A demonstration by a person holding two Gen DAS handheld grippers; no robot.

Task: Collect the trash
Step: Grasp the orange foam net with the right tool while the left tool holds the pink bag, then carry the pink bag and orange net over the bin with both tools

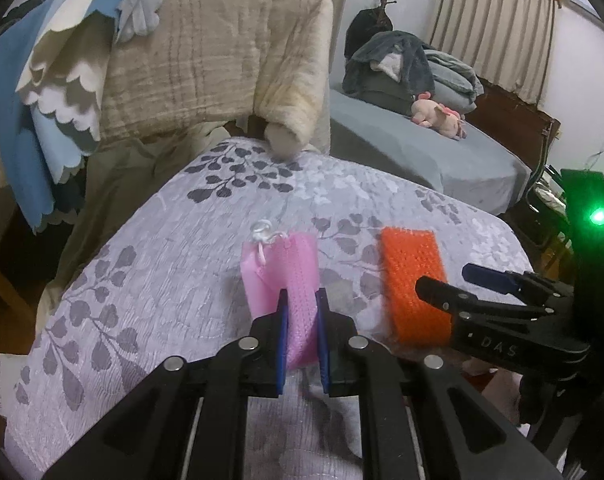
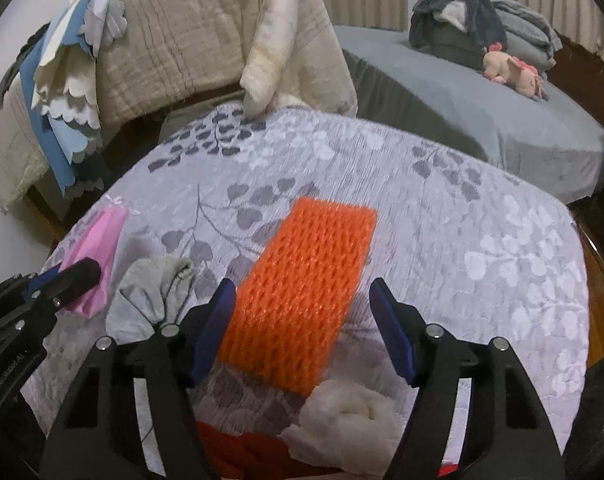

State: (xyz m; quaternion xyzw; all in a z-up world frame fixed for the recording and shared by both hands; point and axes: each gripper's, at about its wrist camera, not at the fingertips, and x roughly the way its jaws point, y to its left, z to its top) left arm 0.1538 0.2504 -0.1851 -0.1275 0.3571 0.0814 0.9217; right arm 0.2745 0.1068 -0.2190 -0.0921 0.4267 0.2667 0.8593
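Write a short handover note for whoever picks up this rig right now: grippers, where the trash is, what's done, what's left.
Left gripper: shut on the pink mesh pouch, holding it upright over the leaf-print cloth.
Right gripper: jaws apart, straddling the near end of the orange foam net, which lies flat on the cloth; pads not pressing it yet.
Also on the cloth: a grey crumpled rag between the two grippers and a white wad at the near edge.
Done: pouch picked up.
Left: close on the net, then collect the rag and wad. No bin shows in either view.
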